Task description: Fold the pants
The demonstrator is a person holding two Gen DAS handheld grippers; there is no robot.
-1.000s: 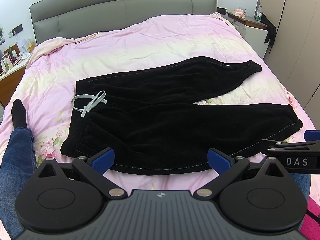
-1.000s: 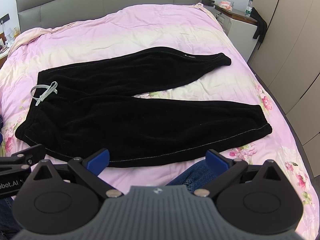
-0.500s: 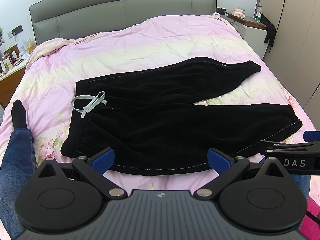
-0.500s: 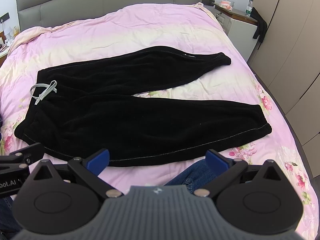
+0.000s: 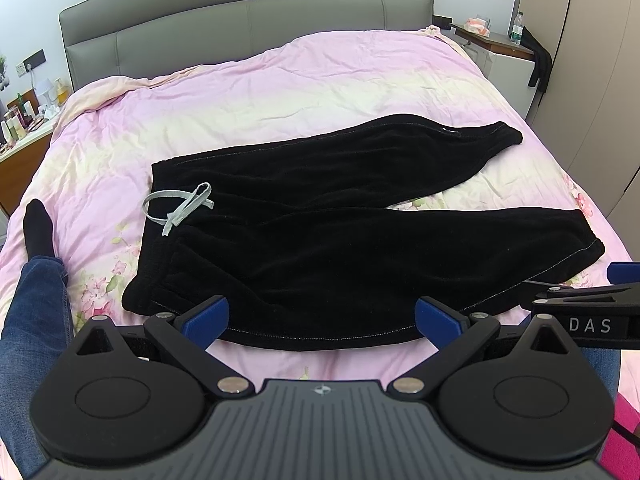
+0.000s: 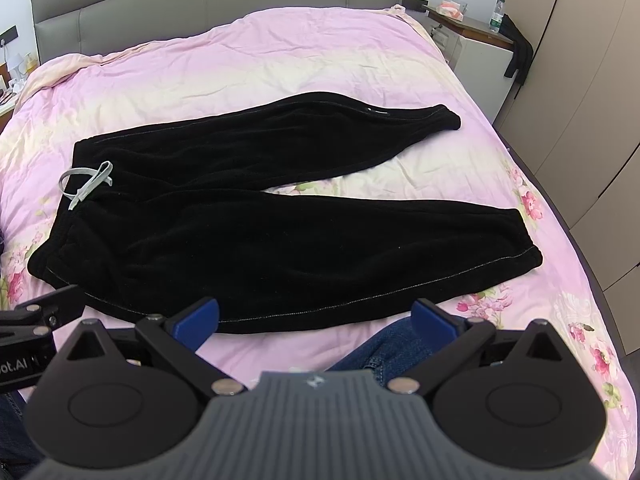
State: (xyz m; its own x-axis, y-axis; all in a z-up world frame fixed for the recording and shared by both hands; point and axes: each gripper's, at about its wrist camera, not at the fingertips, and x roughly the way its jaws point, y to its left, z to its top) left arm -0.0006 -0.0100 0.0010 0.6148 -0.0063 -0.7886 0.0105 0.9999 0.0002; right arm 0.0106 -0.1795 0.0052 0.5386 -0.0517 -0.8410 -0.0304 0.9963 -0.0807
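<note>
Black pants (image 5: 340, 236) lie flat on the pink bed, waistband at the left with a grey drawstring (image 5: 180, 208), two legs spread to the right. They also show in the right wrist view (image 6: 280, 216). My left gripper (image 5: 322, 316) is open and empty, hovering at the near edge of the pants by the waist. My right gripper (image 6: 316, 314) is open and empty, above the near edge of the lower leg. Each gripper shows at the edge of the other's view.
The pink floral duvet (image 5: 280, 92) covers the bed, with a grey headboard (image 5: 248, 20) behind. A nightstand (image 5: 500, 52) and wardrobe (image 5: 592, 60) stand at the right. The person's jeans leg and black sock (image 5: 38, 224) lie on the bed at the left.
Both grippers have crept slightly forward toward the near edge of the pants. The pants have not moved.
</note>
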